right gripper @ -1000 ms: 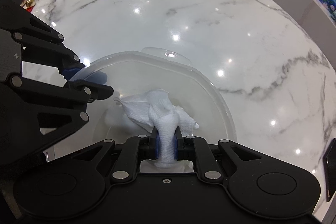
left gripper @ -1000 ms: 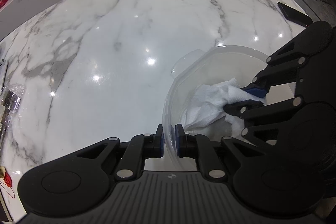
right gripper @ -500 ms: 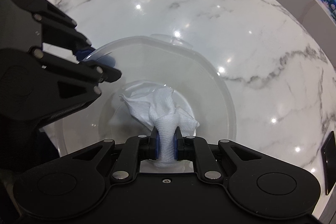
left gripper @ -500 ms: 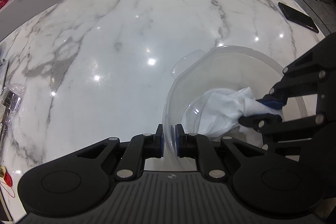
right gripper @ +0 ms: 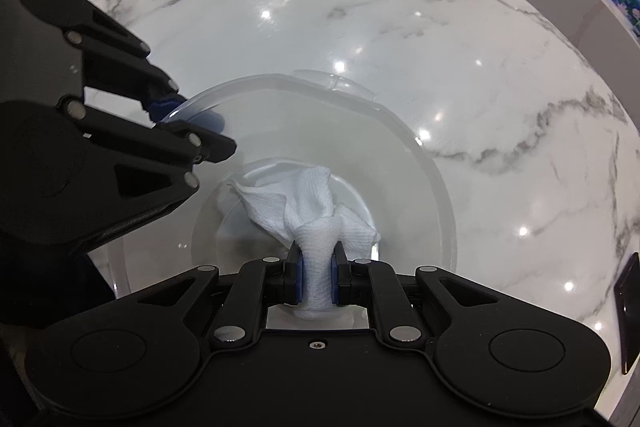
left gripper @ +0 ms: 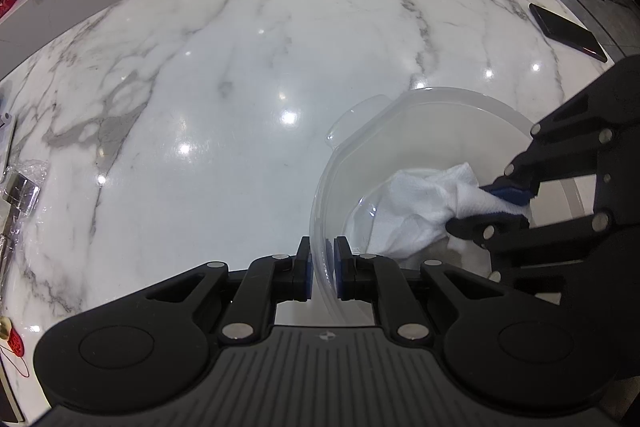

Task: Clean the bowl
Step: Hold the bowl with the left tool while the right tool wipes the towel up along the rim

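The clear plastic bowl point(left gripper: 420, 131) sits on the marble worktop point(left gripper: 240, 67), and the left gripper point(left gripper: 323, 269) has its jaws nearly closed, pinching the bowl's near rim between the blue pads. Over on the other side, the right gripper point(right gripper: 318, 277) has its jaws clamped tight on a bunched white cloth point(right gripper: 308, 203), with the loose end of the cloth spread against the bowl's inside bottom. A dark phone point(left gripper: 566, 31) lies near the worktop's far edge.

Left gripper point(left gripper: 322, 269) jaws pinched nearly closed, right gripper point(right gripper: 318, 273) jaws clamped tight — both angled downward
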The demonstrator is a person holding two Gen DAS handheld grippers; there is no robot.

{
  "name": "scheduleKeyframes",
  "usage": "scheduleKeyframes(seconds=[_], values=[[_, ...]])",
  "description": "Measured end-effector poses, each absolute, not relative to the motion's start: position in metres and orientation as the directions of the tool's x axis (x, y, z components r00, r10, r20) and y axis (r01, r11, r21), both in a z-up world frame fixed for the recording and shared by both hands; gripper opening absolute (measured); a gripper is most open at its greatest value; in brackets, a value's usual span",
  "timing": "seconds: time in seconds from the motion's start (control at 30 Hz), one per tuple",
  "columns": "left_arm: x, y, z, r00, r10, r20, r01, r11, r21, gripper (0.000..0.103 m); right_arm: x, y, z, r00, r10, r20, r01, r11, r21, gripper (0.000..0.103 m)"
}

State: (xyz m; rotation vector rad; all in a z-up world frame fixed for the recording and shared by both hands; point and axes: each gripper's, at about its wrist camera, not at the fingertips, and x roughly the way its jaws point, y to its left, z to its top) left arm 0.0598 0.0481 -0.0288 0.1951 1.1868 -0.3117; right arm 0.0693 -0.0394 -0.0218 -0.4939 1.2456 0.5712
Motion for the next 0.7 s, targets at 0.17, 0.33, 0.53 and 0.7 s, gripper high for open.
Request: scheduleKeyframes(seconds=[0.17,0.33,0.53,0.7], values=[[0.061,0.049,-0.029,0.339,-0.136,-0.931,0.34,0.94,-0.013,0.009,0.075,-0.034,-0.02,0.227,0.136,-0.964,-0.655,0.754,-0.048,0.01],[0.062,0.05,-0.029,0.337,-0.137,-0.931,0.333,0.943,-0.018,0.009,0.078,-0.03,-0.019,0.235,0.136,-0.962,-0.665,0.745,-0.057,0.01],[0.061,0.047,-0.029,0.339,-0.134,-0.931,0.335,0.942,-0.014,0.009,0.081,-0.033,-0.016,0.236,0.135,-0.962,-0.663,0.746,-0.058,0.01],[0.062,0.049,-0.029,0.339,-0.135,-0.931,0.336,0.942,-0.014,0.009,0.08,-0.037,-0.011,0.251,0.128,-0.959,-0.655,0.752,-0.071,0.01]])
